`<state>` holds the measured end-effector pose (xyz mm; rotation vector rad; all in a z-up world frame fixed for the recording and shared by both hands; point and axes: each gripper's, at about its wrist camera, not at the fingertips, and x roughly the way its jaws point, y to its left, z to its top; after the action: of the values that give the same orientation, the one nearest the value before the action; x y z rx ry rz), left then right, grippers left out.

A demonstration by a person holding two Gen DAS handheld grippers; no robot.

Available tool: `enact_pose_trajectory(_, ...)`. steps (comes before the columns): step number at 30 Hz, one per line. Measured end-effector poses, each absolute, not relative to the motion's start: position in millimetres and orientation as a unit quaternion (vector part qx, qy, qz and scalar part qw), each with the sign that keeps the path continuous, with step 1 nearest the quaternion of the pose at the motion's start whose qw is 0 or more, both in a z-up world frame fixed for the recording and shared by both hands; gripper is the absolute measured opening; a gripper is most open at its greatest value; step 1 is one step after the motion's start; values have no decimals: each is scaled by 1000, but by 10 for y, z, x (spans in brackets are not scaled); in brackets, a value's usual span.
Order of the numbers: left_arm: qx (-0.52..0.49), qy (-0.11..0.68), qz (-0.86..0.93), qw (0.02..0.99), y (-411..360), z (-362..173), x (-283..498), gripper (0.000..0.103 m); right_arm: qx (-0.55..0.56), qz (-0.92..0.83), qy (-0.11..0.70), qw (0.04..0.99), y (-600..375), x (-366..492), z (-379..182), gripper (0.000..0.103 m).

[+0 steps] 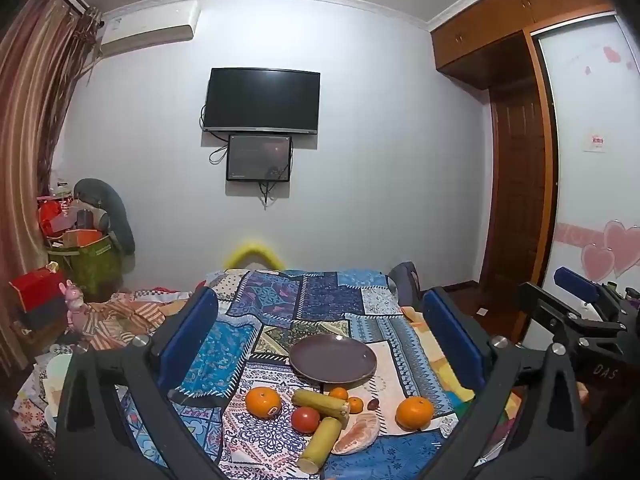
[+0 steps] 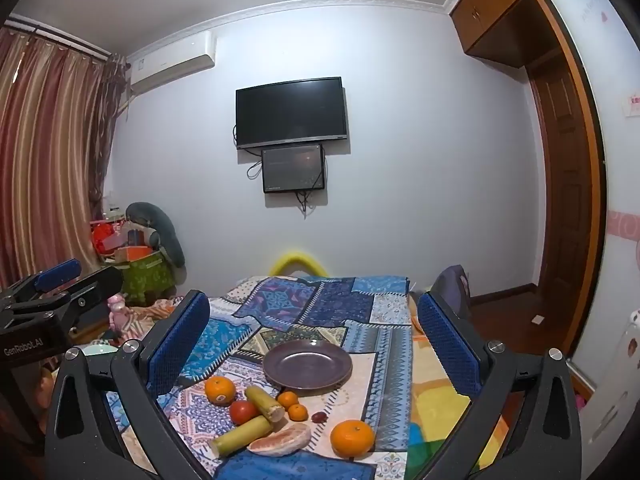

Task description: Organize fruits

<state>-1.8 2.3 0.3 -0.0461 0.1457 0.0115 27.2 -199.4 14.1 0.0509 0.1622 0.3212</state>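
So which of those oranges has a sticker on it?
The big orange on the left, beside the tomato. The other big orange, alone on the right, shows none.

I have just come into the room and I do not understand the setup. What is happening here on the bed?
A person holds two grippers above a patchwork cloth, and both are open and empty. The left gripper and the right gripper hover apart from the fruit. A purple plate holds nothing yet. In front of it lie oranges, a tomato, two sugarcane pieces and a peeled pomelo segment, all untouched.
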Motion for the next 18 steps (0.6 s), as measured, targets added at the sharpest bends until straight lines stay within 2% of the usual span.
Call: enact_pose_trajectory(18,-23,72,6,997,37,14,-28,103,25,164,79,983,-1991,275,122,103)
